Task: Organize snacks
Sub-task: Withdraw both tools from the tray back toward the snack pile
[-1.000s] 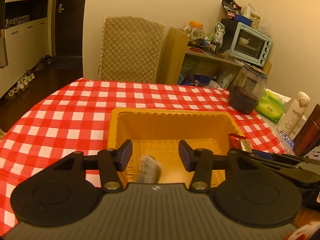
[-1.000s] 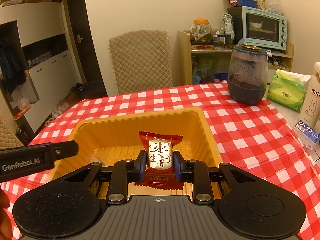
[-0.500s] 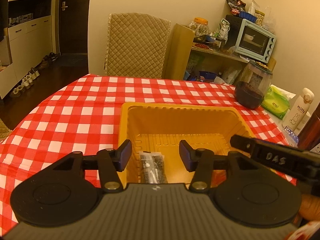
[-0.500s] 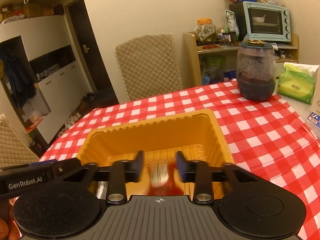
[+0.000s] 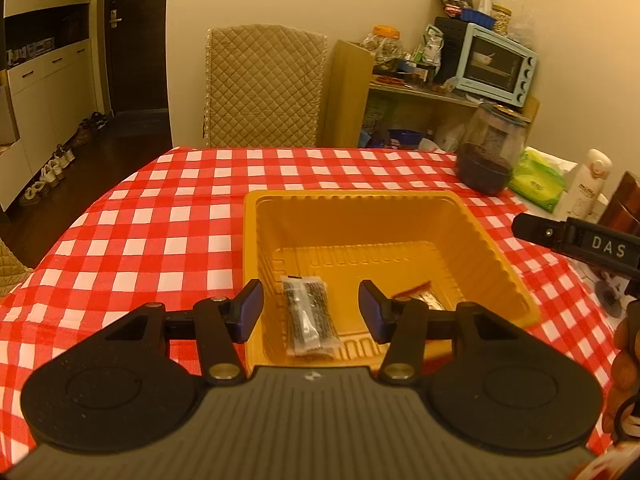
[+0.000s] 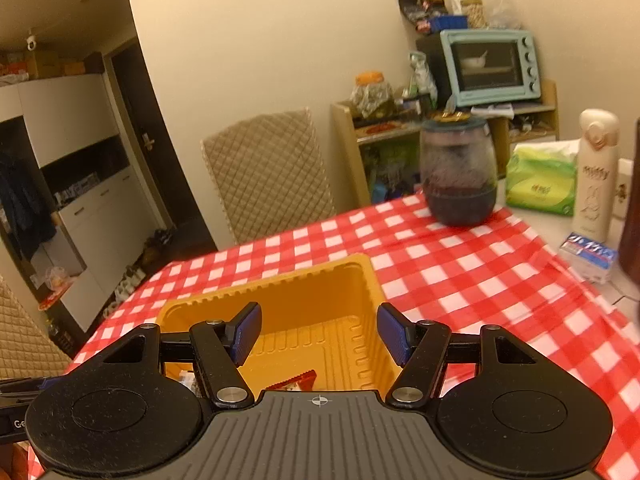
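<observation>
Nearest you, your left gripper [image 5: 311,311] hangs over the near edge of the yellow tray [image 5: 496,264] with its fingers apart and nothing between the pads; your right gripper [image 6: 319,333] is opening too, fingers spreading with only the tray's empty floor showing between them

Just past the left fingers, the clear packet of dark snack sticks [image 5: 309,320] lies flat on the tray floor toward its left side. Judge it light, crinkly and slick; the sticks inside look brittle, so take it across the narrow width near the middle and squeeze gently rather than crush. The sealed ends are thin and likely to slide out of the pads

Beside it to the right, the red wrapped snack [image 5: 420,298] sits partly hidden behind your left gripper's finger; in the right view only its serrated red edge [image 6: 294,380] shows. It looks like a small pillow pack, light and springy, best pinched across its puffed body

The tray itself is thin ribbed plastic, probably flexible, resting on the checked tabletop [image 5: 160,220]. Farther off stands a dark glass jar [image 6: 458,178], heavy and breakable by the look of it
</observation>
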Action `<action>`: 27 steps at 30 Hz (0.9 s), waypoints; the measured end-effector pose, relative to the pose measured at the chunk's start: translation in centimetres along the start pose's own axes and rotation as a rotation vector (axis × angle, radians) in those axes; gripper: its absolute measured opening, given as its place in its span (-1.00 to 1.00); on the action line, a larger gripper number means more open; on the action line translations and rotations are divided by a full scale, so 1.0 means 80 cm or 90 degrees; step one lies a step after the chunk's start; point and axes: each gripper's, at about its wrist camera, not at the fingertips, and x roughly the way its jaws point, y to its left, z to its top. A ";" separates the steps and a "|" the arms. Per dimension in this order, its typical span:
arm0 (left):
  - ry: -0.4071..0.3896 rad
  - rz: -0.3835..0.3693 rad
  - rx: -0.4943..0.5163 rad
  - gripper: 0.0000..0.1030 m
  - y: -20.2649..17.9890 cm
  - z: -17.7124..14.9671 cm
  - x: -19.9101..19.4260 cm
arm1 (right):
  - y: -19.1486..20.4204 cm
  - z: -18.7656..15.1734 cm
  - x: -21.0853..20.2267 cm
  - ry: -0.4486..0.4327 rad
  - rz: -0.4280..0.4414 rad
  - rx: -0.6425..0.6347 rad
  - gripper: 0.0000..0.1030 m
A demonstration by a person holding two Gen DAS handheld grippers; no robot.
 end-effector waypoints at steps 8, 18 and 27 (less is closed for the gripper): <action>-0.009 -0.025 -0.002 -0.02 -0.020 -0.029 -0.063 | -0.006 -0.014 -0.089 -0.024 -0.017 -0.014 0.24; -0.016 -0.025 0.004 0.04 -0.055 -0.089 -0.148 | -0.010 -0.077 -0.185 0.001 -0.028 -0.042 0.24; 0.019 0.005 -0.020 0.10 -0.065 -0.169 -0.195 | -0.014 -0.155 -0.246 0.052 -0.026 -0.059 0.24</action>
